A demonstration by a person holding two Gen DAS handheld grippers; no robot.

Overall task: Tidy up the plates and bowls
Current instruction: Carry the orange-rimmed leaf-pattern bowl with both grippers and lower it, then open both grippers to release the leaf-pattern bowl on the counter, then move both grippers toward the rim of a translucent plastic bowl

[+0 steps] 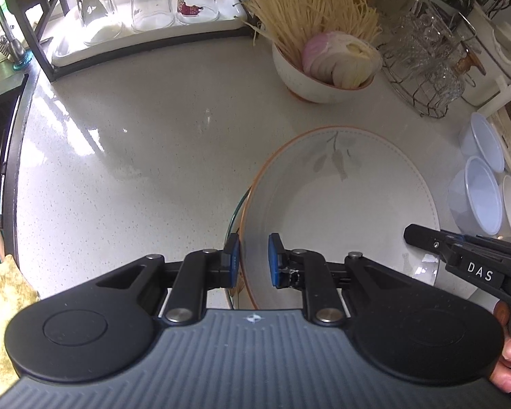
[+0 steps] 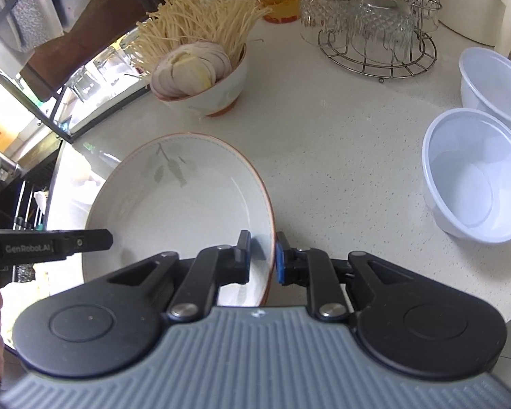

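A large white plate [image 1: 340,211] with an orange rim and a grey leaf print rests low on the speckled counter [image 1: 136,153]. A clear glass plate [image 1: 234,211] peeks out beneath it. My left gripper [image 1: 253,260] straddles the plate's left rim, one pad outside and one inside, shut on it. My right gripper [image 2: 261,259] holds the opposite rim of the same plate [image 2: 173,204] the same way. Each gripper shows in the other's view: the right gripper [image 1: 412,233] at the plate's far side, the left gripper [image 2: 105,238] reaching in from the left.
A bowl of enoki mushrooms and sliced onion [image 1: 323,68] stands behind the plate. Upturned glasses on a white tray [image 1: 150,3] sit at the back left. A wire rack of crystal glasses [image 2: 378,27] and several white plastic bowls [image 2: 473,173] are to the right. A faucet [image 1: 6,34] marks the sink.
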